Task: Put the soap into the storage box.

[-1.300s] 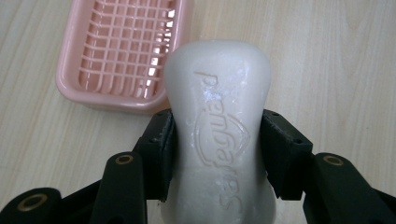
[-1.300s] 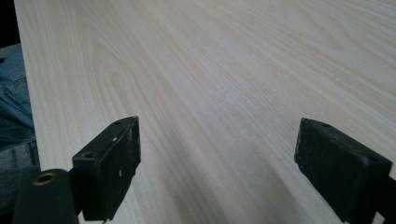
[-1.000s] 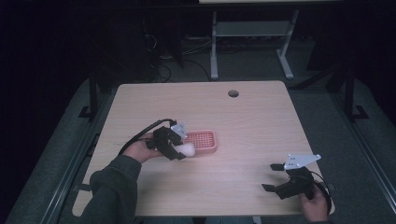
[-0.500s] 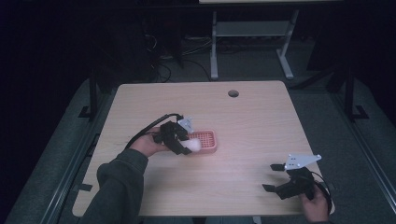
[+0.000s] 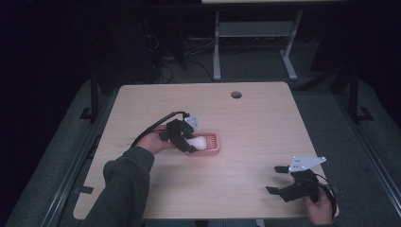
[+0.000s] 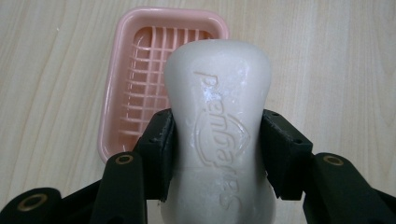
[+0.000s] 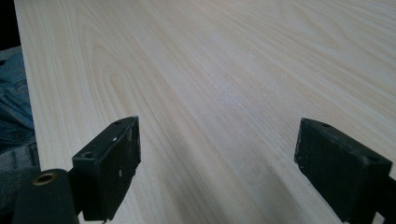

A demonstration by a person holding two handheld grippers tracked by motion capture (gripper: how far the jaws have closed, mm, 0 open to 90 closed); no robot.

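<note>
Soap (image 6: 218, 135) was clamped by the left gripper (image 6: 217, 140) above the pink dish (image 6: 135, 93); being slippery, it could squirt out. Right gripper (image 7: 217, 172) stood open.

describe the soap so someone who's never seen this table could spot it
Near the middle of the light wooden table sits a pink slotted plastic soap dish. Above its left end, the left gripper clamps a white waisted soap bar, embossed with lettering.
</note>
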